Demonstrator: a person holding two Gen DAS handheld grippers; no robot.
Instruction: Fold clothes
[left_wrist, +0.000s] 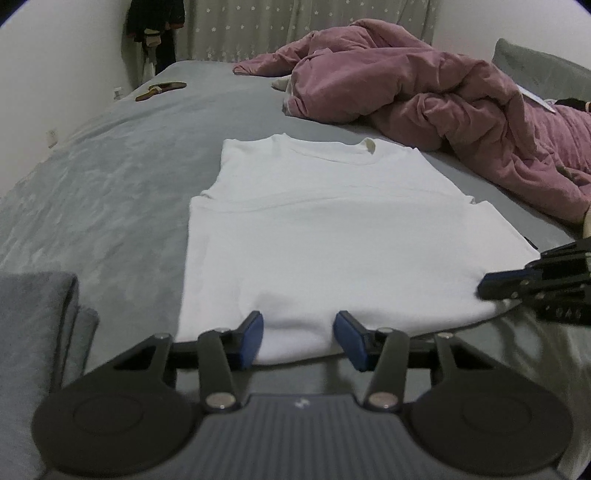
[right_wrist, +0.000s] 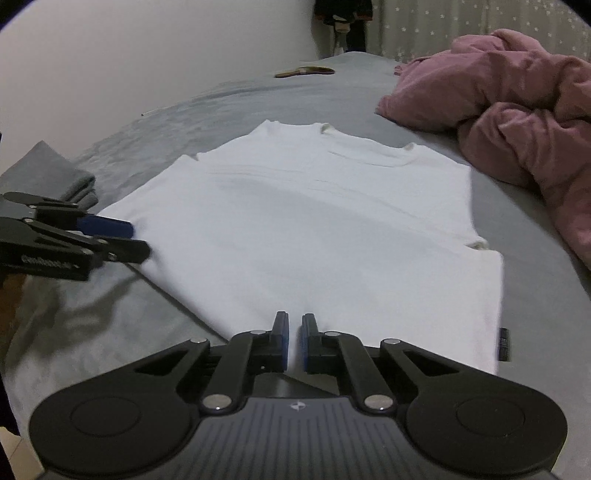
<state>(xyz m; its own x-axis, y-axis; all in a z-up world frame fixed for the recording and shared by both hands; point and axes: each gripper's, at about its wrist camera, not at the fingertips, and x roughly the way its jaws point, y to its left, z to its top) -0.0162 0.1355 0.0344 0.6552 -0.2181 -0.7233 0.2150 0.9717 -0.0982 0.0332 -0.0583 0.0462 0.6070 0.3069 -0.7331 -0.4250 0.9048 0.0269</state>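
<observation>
A white T-shirt (left_wrist: 332, 240) (right_wrist: 314, 229) lies flat on the grey bed sheet (left_wrist: 110, 177), sleeves folded in and collar at the far end. My left gripper (left_wrist: 299, 338) stands over the near hem at its left part, jaws apart, and the cloth lies loose between the blue pads (left_wrist: 255, 339). My right gripper (right_wrist: 294, 339) is shut on the near hem further right, with a thin pinch of white cloth between its pads. Each gripper shows in the other's view: the right gripper (left_wrist: 487, 284) at the hem's right corner, the left gripper (right_wrist: 138, 240) at the hem's left corner.
A crumpled pink duvet (left_wrist: 424, 92) (right_wrist: 517, 110) fills the far right of the bed. A folded grey cloth (left_wrist: 33, 332) (right_wrist: 48, 173) sits at the near left. A brown flat object (left_wrist: 162, 90) lies at the far left edge, near the wall.
</observation>
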